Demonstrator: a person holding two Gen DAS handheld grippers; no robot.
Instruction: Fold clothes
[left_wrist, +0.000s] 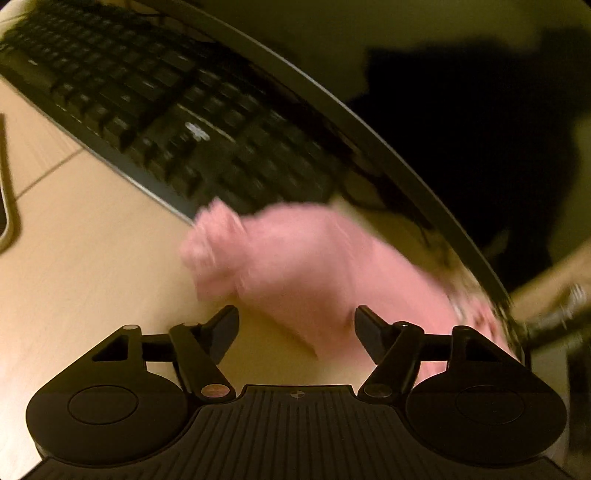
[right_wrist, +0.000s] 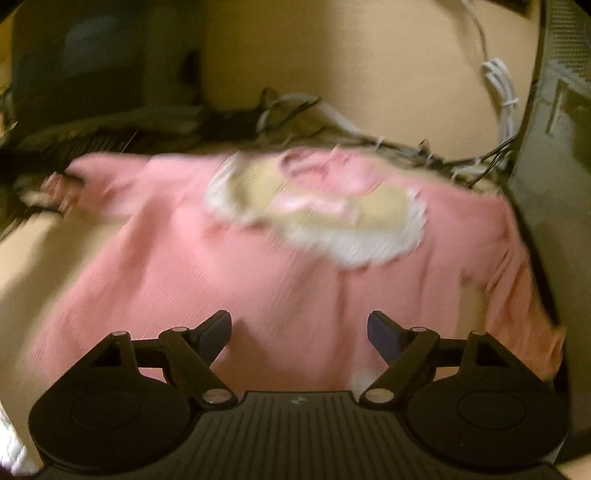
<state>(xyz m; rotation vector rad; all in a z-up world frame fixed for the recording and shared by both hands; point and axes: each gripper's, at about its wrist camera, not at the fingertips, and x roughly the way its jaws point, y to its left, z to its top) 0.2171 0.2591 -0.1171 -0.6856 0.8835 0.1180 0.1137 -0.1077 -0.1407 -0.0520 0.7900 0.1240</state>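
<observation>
A pink garment (right_wrist: 229, 266) with a cream and white frilled collar (right_wrist: 325, 214) lies spread on the light wooden desk (left_wrist: 92, 251). In the left wrist view one pink sleeve (left_wrist: 295, 266) reaches toward the keyboard. My left gripper (left_wrist: 296, 328) is open, just short of the sleeve, holding nothing. My right gripper (right_wrist: 299, 332) is open over the garment's lower body, holding nothing. Both views are motion-blurred.
A black keyboard (left_wrist: 166, 110) lies behind the sleeve, along the desk's dark rim (left_wrist: 369, 133). Tangled cables (right_wrist: 424, 151) and a white cable (right_wrist: 502, 88) sit behind the garment. A dark computer case (right_wrist: 554, 147) stands at the right.
</observation>
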